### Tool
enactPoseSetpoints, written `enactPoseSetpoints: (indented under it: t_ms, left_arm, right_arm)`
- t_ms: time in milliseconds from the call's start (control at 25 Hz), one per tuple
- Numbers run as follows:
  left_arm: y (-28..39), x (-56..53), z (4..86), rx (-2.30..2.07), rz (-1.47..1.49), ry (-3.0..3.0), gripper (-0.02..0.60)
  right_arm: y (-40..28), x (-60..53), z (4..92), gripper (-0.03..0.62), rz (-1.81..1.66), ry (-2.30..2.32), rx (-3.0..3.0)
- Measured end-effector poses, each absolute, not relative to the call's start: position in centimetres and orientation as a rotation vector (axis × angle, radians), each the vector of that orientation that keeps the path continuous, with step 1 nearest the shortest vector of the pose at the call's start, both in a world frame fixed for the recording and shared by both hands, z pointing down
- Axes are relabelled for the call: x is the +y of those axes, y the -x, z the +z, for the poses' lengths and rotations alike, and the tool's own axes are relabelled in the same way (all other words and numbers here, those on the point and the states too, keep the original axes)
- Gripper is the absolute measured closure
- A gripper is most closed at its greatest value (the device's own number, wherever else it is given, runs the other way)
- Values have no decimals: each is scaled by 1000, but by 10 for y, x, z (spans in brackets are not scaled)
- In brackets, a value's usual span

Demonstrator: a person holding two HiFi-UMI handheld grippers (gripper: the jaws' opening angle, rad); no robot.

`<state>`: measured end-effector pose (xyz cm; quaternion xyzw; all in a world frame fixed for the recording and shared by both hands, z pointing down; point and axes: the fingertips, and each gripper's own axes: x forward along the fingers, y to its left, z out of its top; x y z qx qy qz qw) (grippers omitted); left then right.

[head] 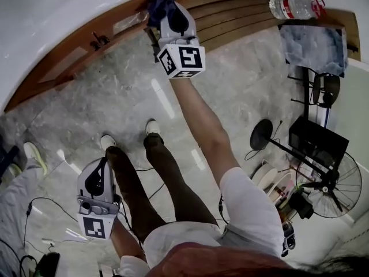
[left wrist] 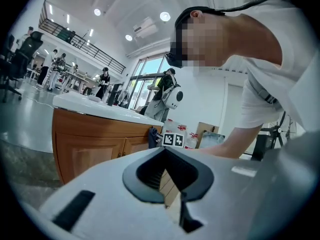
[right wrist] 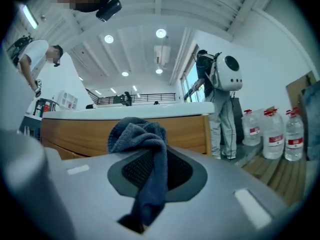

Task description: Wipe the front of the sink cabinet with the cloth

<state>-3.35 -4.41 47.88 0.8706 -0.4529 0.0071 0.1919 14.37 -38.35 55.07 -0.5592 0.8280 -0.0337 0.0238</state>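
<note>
"Well, from the head view?"
"Right gripper [head: 171,10] held the cloth [head: 158,5] at the sink cabinet [head: 75,63] front; left gripper [head: 101,165] hung beside the leg."
"Left gripper view?"
"Jaws seemingly together, empty."
"Right gripper view?"
"Jaws clamped on the cloth [right wrist: 145,151]."

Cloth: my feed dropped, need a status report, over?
Right claw shut on cloth, at cabinet front. Left claw shut, empty, held low. Nothing blocking.
</note>
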Motion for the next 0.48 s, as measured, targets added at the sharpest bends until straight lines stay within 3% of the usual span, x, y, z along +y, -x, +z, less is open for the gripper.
enactPoseSetpoints:
  t_ms: [240,480]
  left_arm:
    - [6,-44,482,-1246,27,-2425,578]
    - [-8,-42,476,-1229,31,-2439,578]
  right_arm:
    - [-231,-419,542,526,-180,1907,2313]
    - [-235,-418,536,537,-169,1892,2342]
